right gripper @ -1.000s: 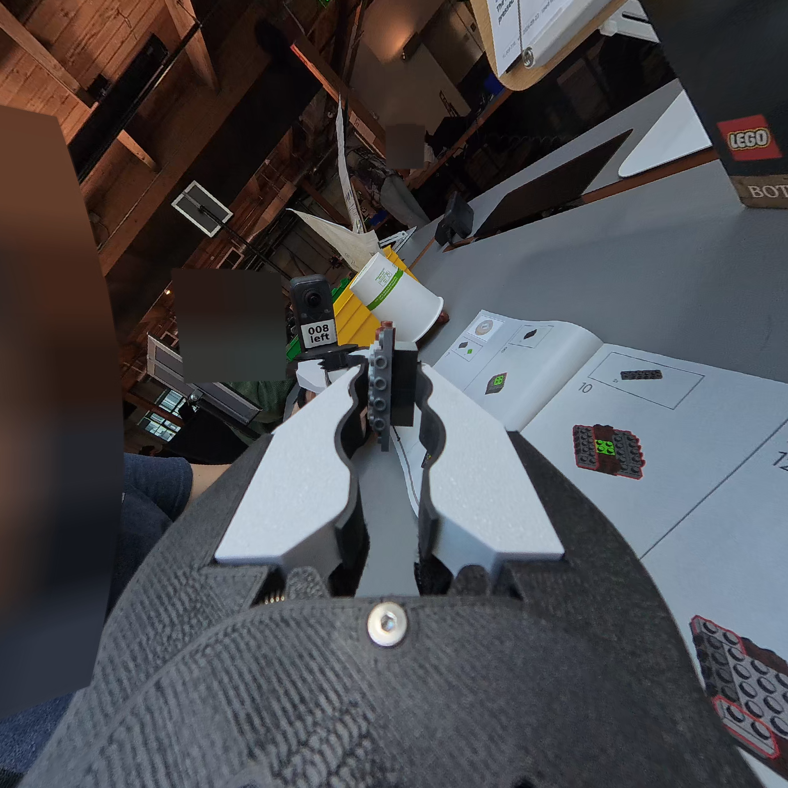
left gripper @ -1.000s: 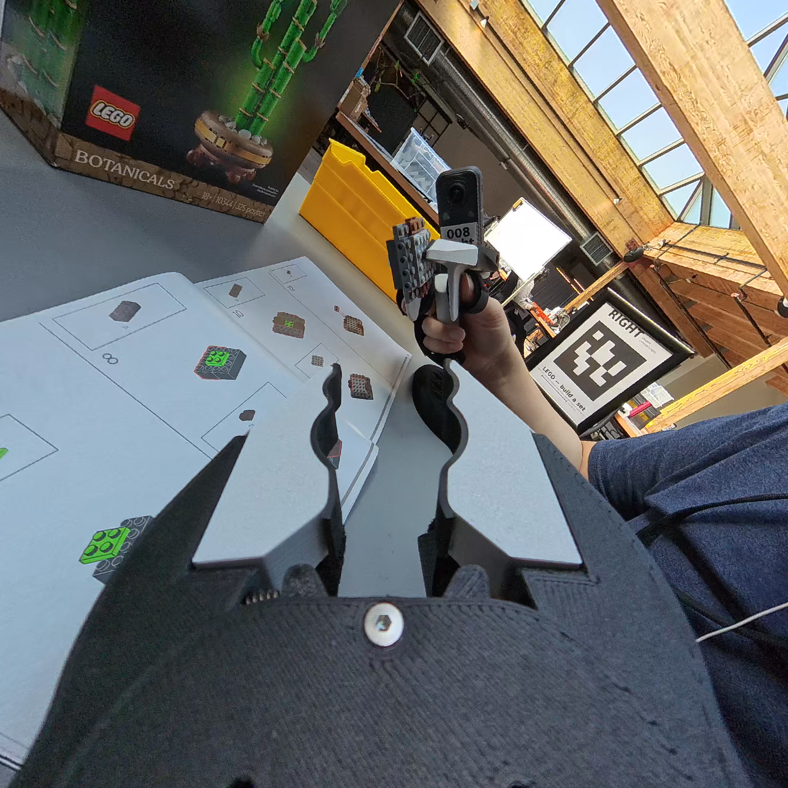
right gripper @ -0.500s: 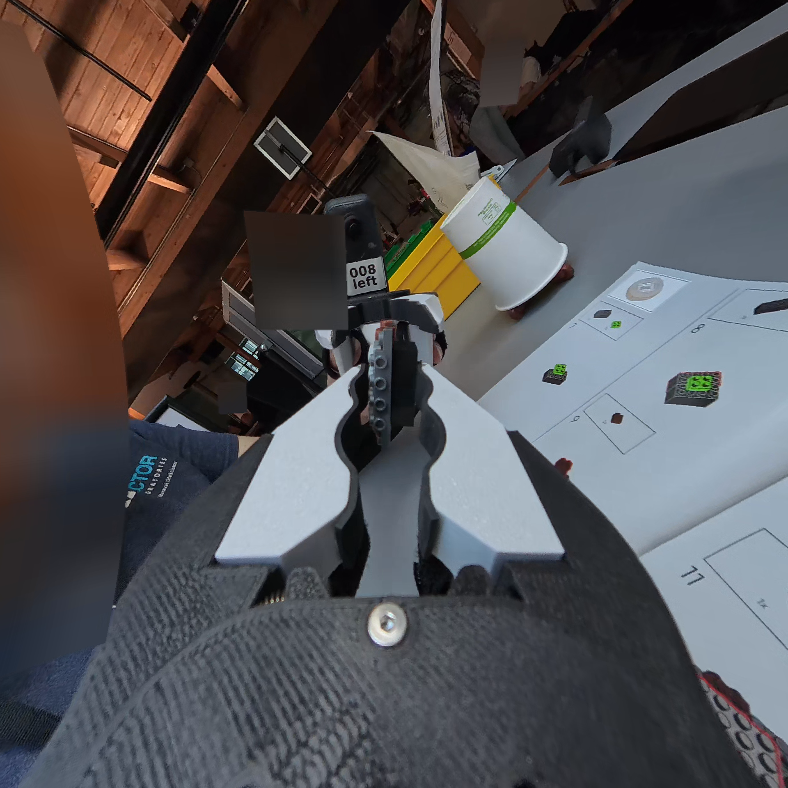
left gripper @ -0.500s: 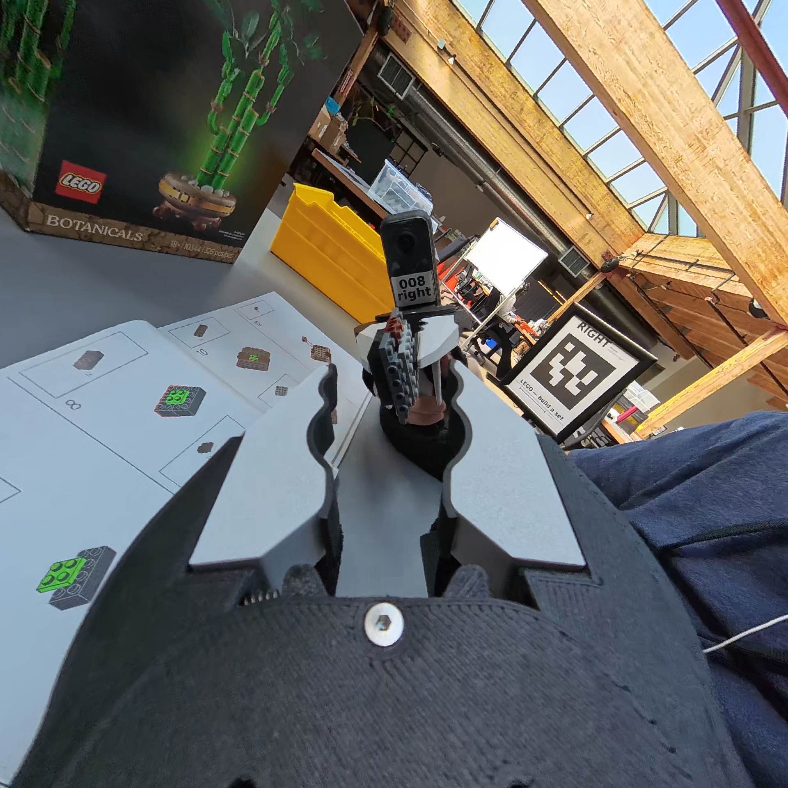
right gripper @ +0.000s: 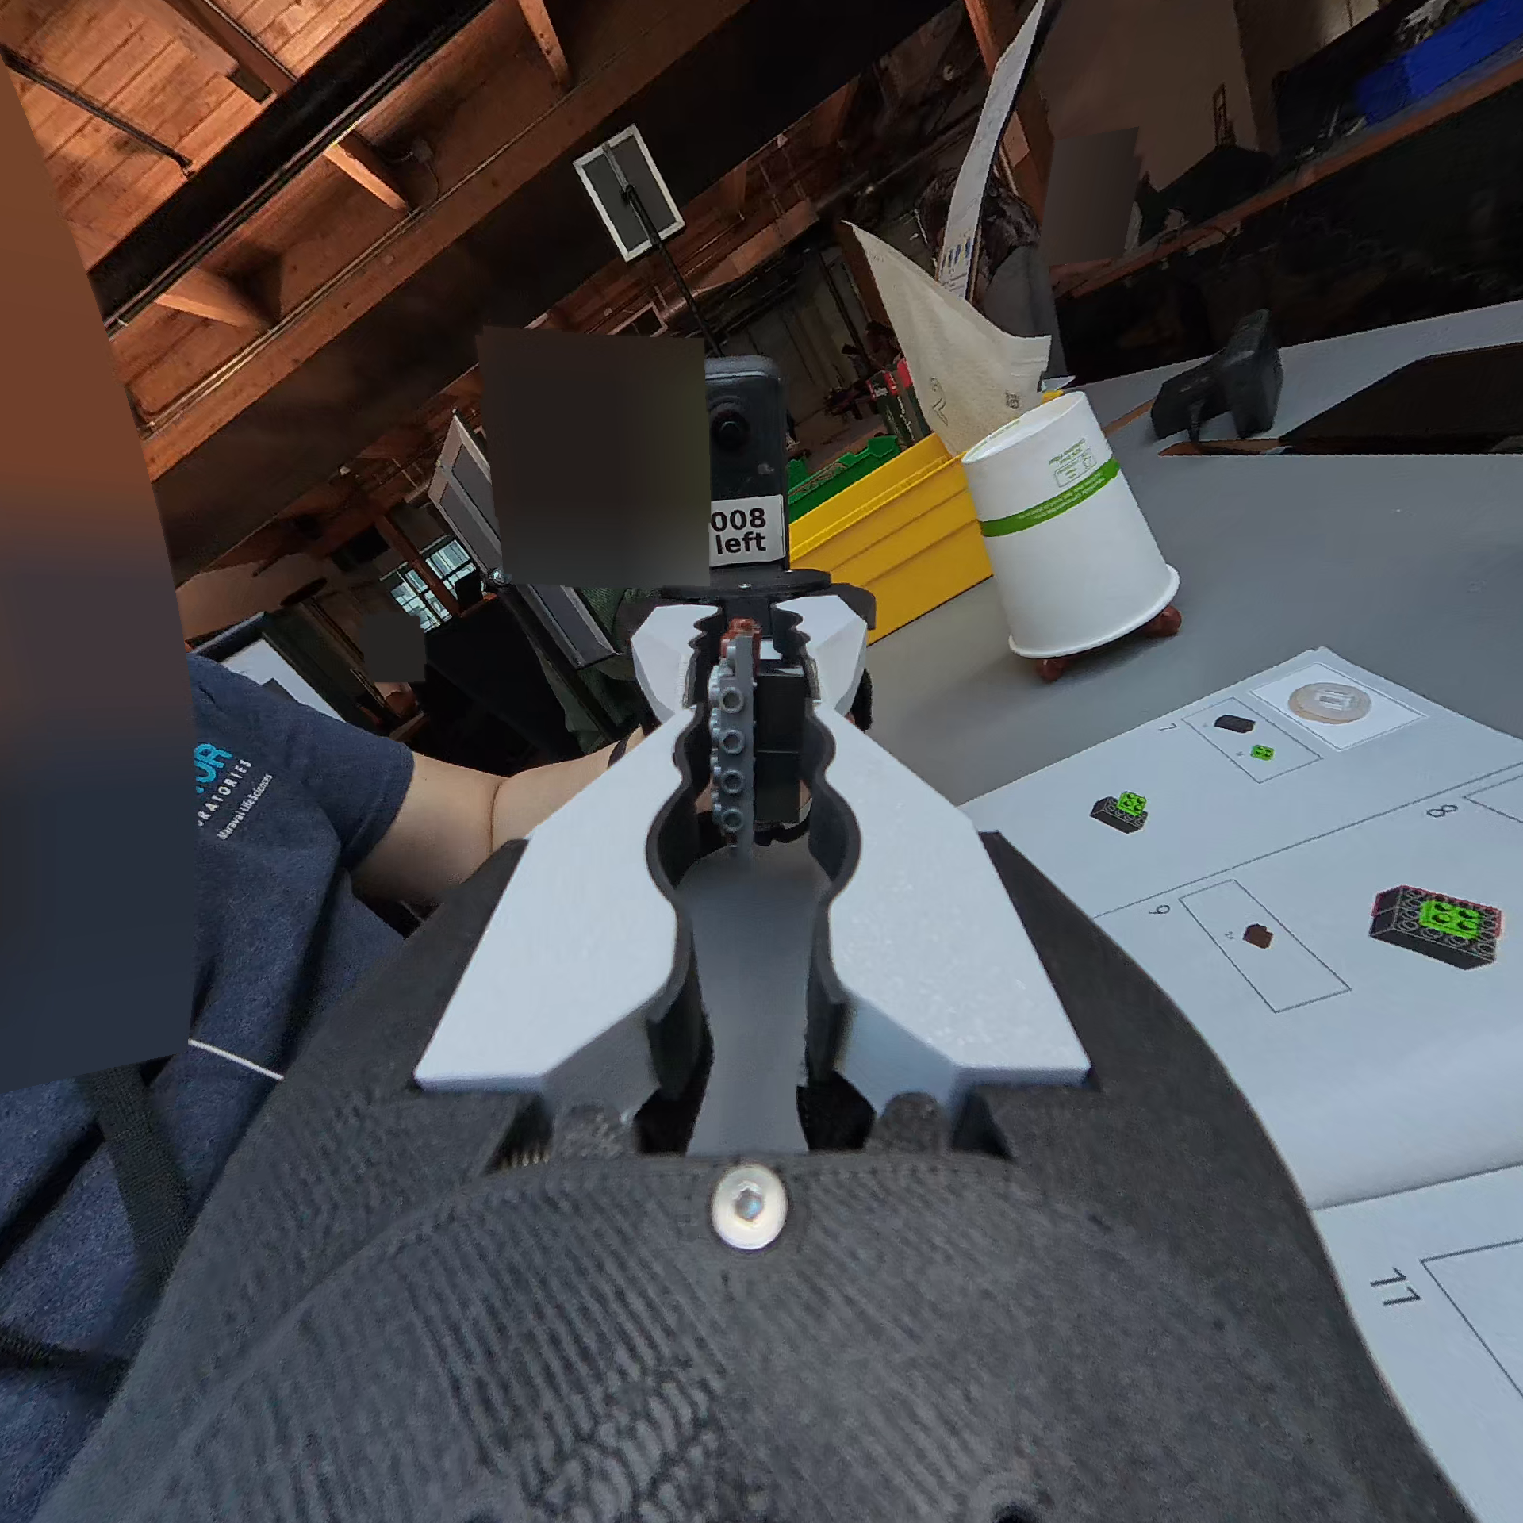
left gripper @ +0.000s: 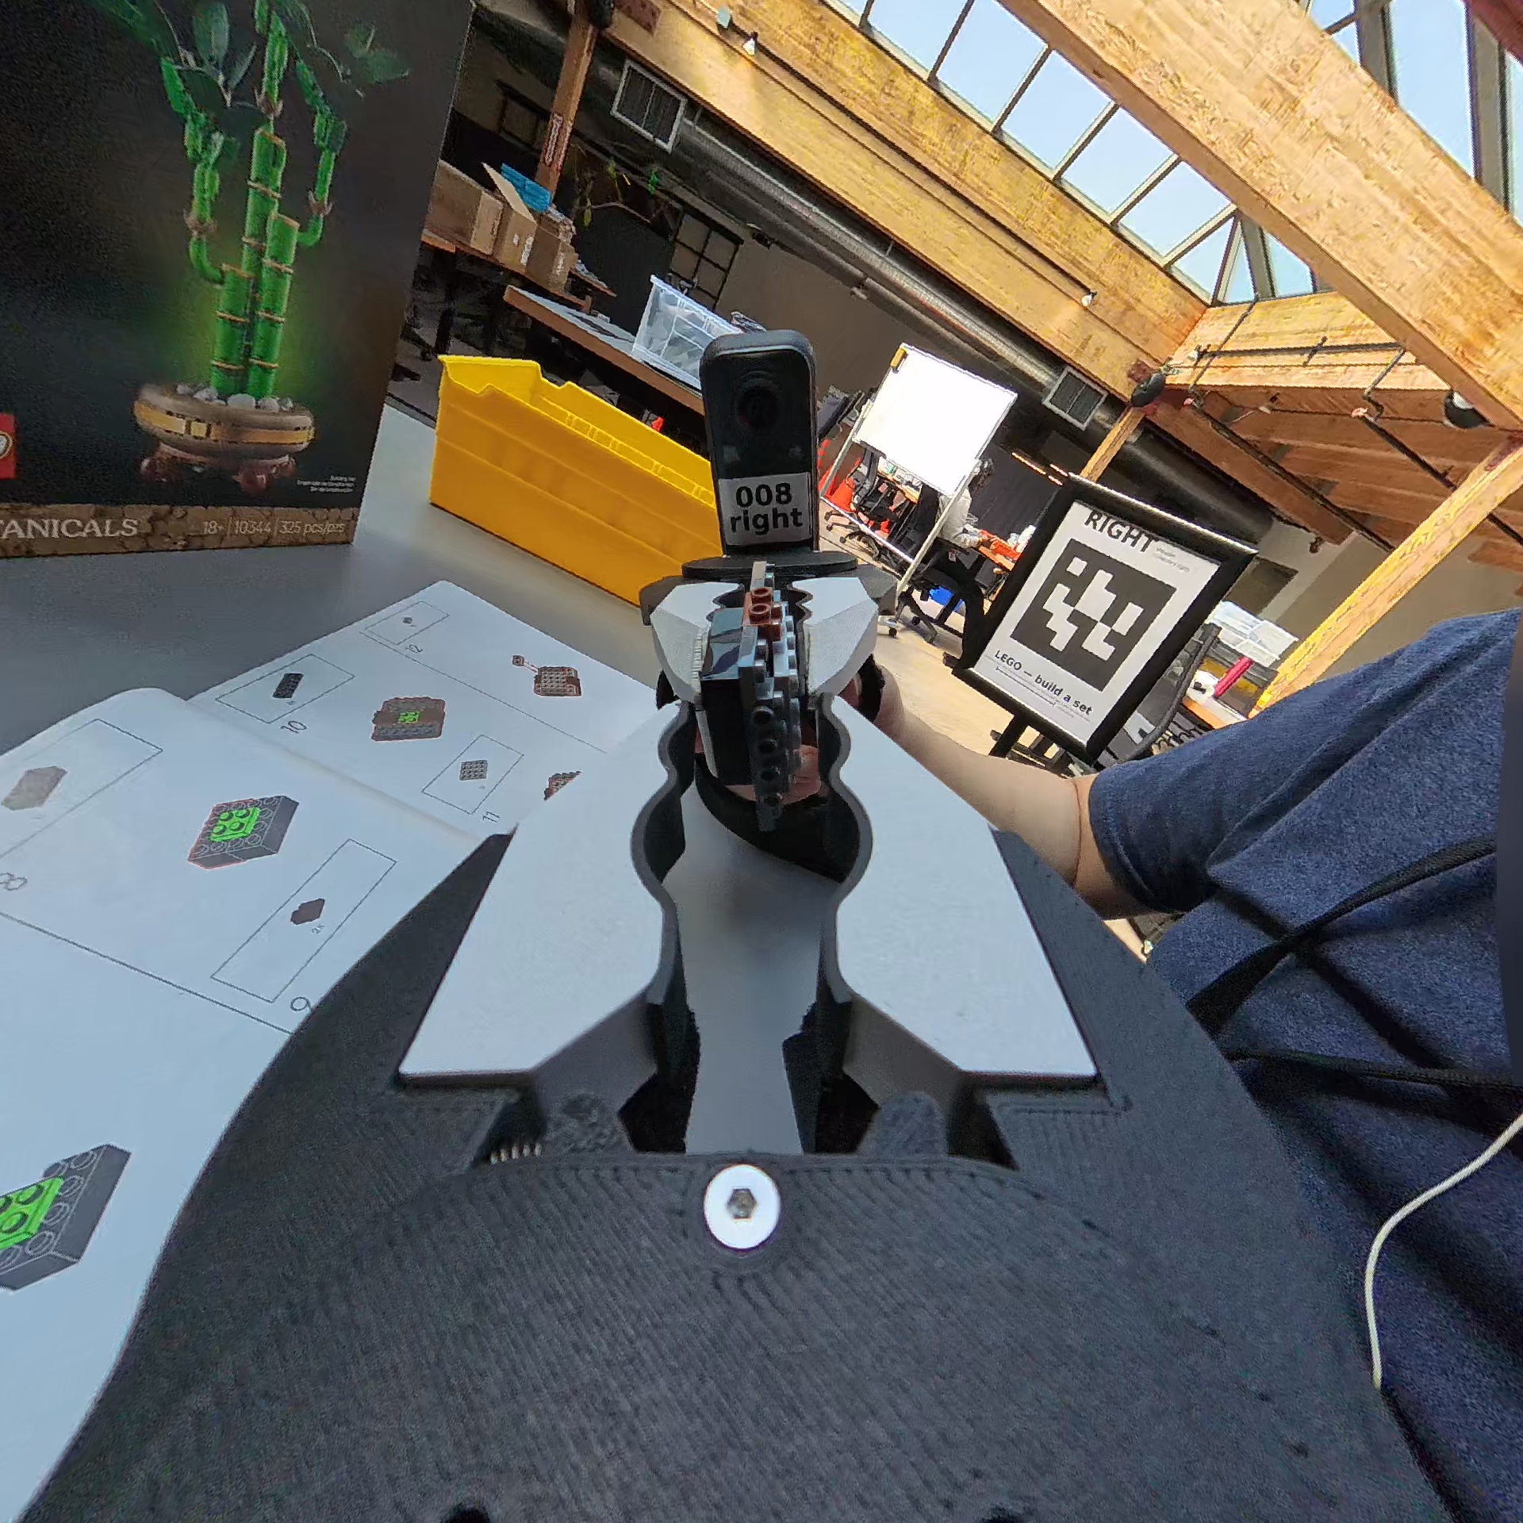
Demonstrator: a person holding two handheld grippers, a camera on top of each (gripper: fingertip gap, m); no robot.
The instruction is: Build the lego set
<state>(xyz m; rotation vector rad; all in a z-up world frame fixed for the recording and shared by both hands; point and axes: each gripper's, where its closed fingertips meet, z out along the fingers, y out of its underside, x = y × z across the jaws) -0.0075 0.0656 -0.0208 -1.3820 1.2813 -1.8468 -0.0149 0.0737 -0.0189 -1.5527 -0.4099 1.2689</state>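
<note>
My right gripper (right gripper: 754,762) is clamped on the lego assembly (right gripper: 754,746), a small stack of black bricks with a grey studded plate on one face and a bit of brown at the far end, held up in the air above the grey table (right gripper: 1319,527). My left gripper (left gripper: 754,770) faces it head on, tip to tip. The same lego assembly (left gripper: 754,717) sits in the mouth of my left fingers (left gripper: 577,915), which stand a bit apart around it; can't tell if they actually press on it or just surround it. The right gripper (left gripper: 762,626) in the left wrist view shows its white fingertips pinching the bricks from both sides.

Open instruction booklet (left gripper: 247,824) lies flat on the table under both grippers. Lego box (left gripper: 189,272) stands upright at the far edge, yellow bin (left gripper: 560,470) just beside it. White paper cup (right gripper: 1063,527) is upside down on the table, brown pieces poking out at its rim, near the booklet's far corner
</note>
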